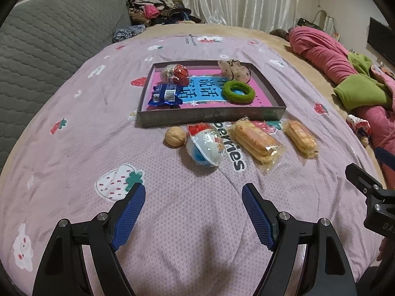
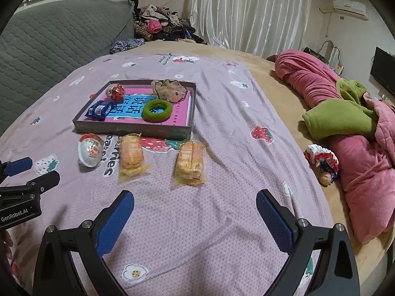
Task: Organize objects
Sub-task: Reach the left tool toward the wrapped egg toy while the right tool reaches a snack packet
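A shallow dark box [image 1: 209, 117] [image 2: 130, 130] lies on the lilac strawberry bedspread. In it are a red-and-clear toy egg [image 1: 175, 74], a blue snack packet [image 1: 165, 95], a green hair ring [image 1: 238, 100] and a beige scrunchie [image 1: 234, 70]. In front of the box lie a walnut [image 1: 174, 136], a second toy egg [image 1: 205, 148] [image 2: 90, 150] and two wrapped biscuit packs [image 2: 130, 156] [image 2: 190, 164]. My left gripper [image 1: 193, 190] hovers open, short of the egg. My right gripper [image 2: 195, 194] is open too, just short of the right-hand pack. Nothing is between either pair of fingers.
A rolled pink and green blanket [image 2: 321, 81] lies along the right side of the bed, with a small doll [image 2: 321, 162] beside it. A grey quilted cushion [image 1: 49, 37] rises at the left, and a clothes pile [image 2: 160, 26] sits at the back.
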The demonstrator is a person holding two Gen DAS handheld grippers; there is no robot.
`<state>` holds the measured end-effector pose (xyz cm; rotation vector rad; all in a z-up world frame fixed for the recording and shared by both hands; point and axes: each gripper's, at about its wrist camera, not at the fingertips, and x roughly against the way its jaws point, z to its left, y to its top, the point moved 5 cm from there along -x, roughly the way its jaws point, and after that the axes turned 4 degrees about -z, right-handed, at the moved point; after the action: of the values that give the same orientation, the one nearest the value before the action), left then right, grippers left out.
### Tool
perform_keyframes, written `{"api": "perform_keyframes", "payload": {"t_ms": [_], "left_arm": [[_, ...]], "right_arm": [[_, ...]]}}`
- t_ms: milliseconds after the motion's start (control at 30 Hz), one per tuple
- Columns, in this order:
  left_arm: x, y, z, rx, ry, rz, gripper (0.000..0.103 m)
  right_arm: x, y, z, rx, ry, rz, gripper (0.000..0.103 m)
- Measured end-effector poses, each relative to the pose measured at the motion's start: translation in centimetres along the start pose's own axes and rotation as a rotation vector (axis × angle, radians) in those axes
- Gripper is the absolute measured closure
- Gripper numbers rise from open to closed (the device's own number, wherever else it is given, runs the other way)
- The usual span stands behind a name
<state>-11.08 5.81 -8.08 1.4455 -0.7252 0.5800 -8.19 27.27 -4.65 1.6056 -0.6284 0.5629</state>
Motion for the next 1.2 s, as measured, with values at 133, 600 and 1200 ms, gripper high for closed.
{"api": "perform_keyframes", "payload": {"t_ms": [133, 600, 1200], "left_arm": [[-1.0, 0.3, -0.2, 0.001, -0.001, 0.006, 0.021], [-3.7, 1.2, -0.2, 0.014, 0.000, 0.026, 0.021], [-7.8, 2.7, -0.7, 0.027, 0.014, 0.049, 0.021]], "right_arm": [[-0.9, 0.4, -0.2, 0.008, -0.002, 0.005, 0.003], [-4.1, 0.3, -1.2, -0.017, 0.002, 0.052, 0.003], [-8.5, 1.0, -2.7, -0.055, 0.001, 0.096, 0.003]]}}
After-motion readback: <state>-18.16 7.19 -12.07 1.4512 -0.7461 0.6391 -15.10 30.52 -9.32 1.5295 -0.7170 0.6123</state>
